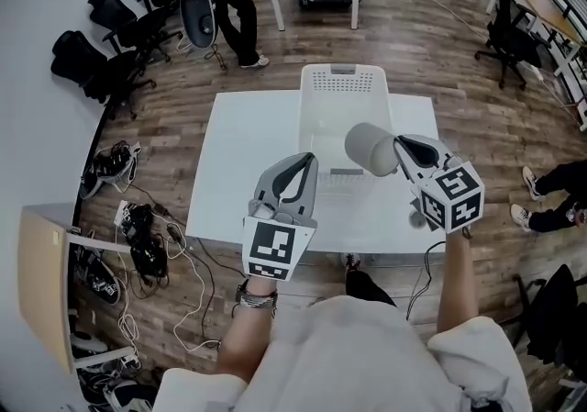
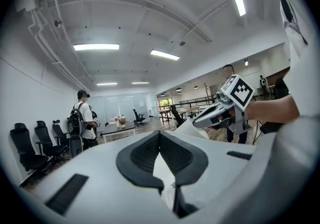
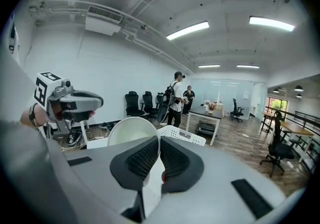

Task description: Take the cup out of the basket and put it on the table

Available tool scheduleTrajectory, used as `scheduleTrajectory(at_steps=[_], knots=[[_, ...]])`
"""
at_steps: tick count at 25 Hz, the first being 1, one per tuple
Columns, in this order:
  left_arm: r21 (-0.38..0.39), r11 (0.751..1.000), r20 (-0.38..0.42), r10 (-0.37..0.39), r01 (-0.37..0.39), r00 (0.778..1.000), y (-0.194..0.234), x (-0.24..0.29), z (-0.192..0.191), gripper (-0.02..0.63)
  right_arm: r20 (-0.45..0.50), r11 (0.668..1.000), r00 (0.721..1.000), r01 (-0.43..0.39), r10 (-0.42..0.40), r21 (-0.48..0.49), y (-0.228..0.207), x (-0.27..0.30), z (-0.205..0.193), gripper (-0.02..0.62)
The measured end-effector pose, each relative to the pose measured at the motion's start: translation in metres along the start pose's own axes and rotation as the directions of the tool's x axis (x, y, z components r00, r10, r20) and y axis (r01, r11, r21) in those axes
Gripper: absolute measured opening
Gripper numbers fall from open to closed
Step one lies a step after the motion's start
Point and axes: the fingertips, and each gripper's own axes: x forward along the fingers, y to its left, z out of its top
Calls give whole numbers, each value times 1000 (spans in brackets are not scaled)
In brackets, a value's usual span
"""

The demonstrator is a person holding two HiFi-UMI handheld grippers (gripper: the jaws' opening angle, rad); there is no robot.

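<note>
The right claw (image 1: 401,146) is found clamped on the rim of the cup (image 1: 370,149), which is held on its side to that claw's left, over the near end of the basket (image 1: 342,89). The left claw (image 1: 308,161) is noted with jaws together, nothing between them, above the tabletop (image 1: 238,172).

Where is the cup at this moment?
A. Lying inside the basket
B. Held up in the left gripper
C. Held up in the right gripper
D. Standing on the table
C: the cup is off every surface, its rim pinched between the jaws of the right gripper. In the head view it shows over the near right corner of the basket. The left gripper is shut on nothing.
</note>
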Motion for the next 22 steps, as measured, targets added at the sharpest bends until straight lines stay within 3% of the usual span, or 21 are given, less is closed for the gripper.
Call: scheduleTrajectory(at_steps=[6,14,22], knots=[[21,1000,39,-9,8,999,-9,-10,18,3,116,997,991,59,-64,47,2,-47,27,29],[51,999,89,-1,-3,996,-19,-26,41,3,274,993,955,100,-115,67,14,-112,65,29],[64,998,106,-9,3,994,-28,-31,50,3,280,989,949,132,-146,70,19,-125,59,28]])
